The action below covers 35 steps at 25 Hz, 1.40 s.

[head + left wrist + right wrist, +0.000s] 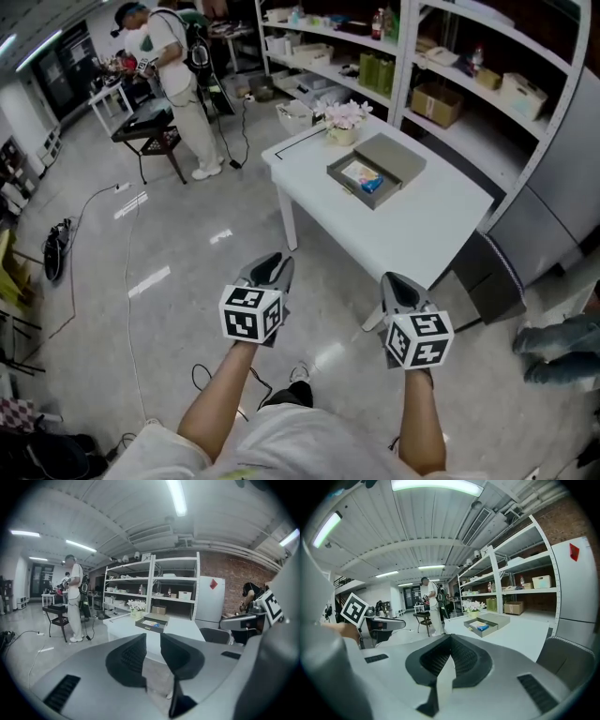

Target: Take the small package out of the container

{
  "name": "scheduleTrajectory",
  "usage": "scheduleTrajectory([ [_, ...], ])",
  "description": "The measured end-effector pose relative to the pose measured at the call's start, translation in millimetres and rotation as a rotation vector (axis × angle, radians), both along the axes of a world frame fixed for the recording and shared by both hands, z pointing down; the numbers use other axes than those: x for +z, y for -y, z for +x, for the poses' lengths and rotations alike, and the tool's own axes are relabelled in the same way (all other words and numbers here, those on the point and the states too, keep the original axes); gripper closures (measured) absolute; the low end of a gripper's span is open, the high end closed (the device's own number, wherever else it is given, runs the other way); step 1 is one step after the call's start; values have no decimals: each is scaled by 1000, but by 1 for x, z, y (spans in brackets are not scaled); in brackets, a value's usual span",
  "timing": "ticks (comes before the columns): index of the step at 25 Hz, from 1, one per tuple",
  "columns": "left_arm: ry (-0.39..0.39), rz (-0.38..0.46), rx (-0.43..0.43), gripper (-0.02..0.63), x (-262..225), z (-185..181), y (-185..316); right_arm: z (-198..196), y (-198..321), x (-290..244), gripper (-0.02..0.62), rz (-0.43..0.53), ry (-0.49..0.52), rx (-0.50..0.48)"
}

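Package [372, 185], blue, lies inside open grey container [349, 187] near far edge of tabletop [422, 225]; left gripper [271, 262] jaws slightly apart, empty; right gripper [394, 281] jaws closed, empty; both well apart from tabletop.

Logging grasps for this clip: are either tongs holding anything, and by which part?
Nothing is held: left tongs slightly apart, right tongs closed, both empty.

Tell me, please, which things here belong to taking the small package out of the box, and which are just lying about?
For the job:
- grey box
- small blue package inside it
- left tongs, right tongs

Just lying about:
- flowers
- shelves
- black stool
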<state>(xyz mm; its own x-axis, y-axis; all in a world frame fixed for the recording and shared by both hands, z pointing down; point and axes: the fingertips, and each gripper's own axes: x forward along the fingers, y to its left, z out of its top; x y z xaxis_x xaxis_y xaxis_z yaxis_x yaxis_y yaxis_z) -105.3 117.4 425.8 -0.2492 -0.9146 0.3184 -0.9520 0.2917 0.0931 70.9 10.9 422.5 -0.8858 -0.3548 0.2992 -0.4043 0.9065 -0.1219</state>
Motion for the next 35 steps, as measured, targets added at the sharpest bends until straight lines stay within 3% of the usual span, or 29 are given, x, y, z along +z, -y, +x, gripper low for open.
scheduleTrajectory([
  [14, -34, 20, 80, 415, -3, -117, 66, -99, 56, -5, 589, 0, -13, 89],
  [22, -57, 53, 159, 336, -8, -140, 96, -119, 78, -9, 589, -5, -5, 149],
  [35, -16, 19, 264, 247, 5, -145, 159, -131, 124, 1, 589, -16, 14, 198],
])
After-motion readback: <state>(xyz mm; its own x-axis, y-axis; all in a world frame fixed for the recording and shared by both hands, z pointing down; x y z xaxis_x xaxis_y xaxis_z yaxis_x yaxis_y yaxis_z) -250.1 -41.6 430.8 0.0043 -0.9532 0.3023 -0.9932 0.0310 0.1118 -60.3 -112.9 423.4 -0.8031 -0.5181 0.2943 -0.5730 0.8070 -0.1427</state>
